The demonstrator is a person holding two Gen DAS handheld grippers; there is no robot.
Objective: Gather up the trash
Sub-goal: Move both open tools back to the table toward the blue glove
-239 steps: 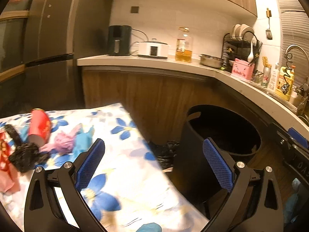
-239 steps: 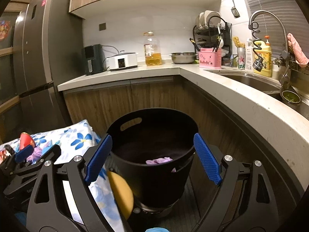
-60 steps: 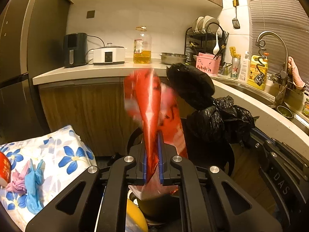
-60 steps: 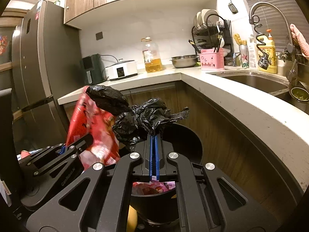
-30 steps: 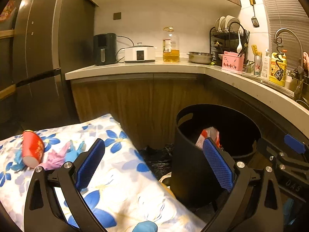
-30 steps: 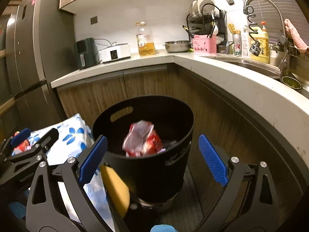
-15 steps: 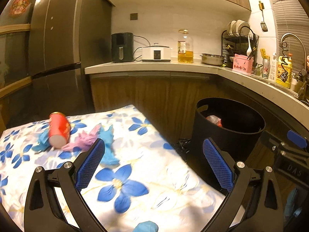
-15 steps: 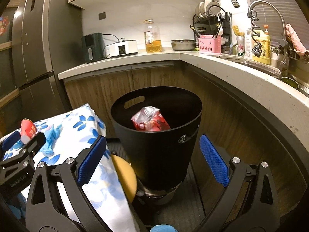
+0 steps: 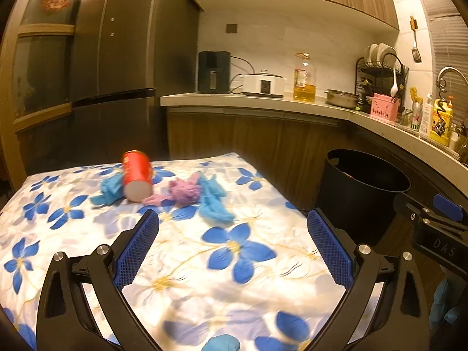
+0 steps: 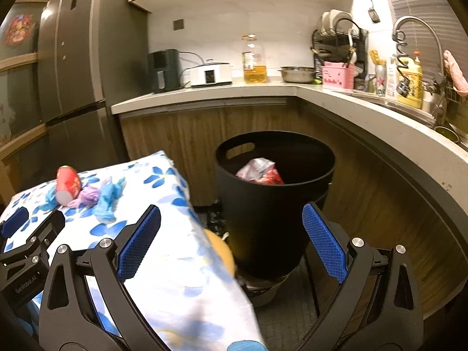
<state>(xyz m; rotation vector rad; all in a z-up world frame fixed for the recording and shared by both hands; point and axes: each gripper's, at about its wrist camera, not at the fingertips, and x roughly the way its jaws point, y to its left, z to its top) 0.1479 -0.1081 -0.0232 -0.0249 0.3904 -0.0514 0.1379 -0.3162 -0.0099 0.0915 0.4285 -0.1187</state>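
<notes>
Blue pads line both grippers, and each one stands spread wide with nothing between its fingers. The left gripper (image 9: 232,242) hangs over a table covered by a white cloth with blue flowers (image 9: 187,266), pointing toward the far end where the leftover trash lies. A red cup (image 9: 137,175) lies on its side there, its pale bottom turned toward the camera, on top of a crumpled blue glove (image 9: 109,188). Just to the right of the cup sits a wad of purple glove (image 9: 182,190), touching a second blue glove (image 9: 215,201) that stretches toward the near side. The right gripper (image 10: 231,241) hovers at the table's right edge, facing a black bin (image 10: 273,201) that stands on the floor beside the table, in front of the wooden cabinets. A crumpled red and silver wrapper (image 10: 259,171) lies inside the bin, showing just below its rim. In the right wrist view the cup, purple wad and blue gloves appear at the far left of the cloth, well apart from the bin. On the counter (image 10: 263,89) behind stand a black appliance (image 10: 162,70), a white cooker (image 10: 210,73), an oil bottle (image 10: 254,63), a steel bowl (image 10: 297,74) and a pink holder (image 10: 336,79).
</notes>
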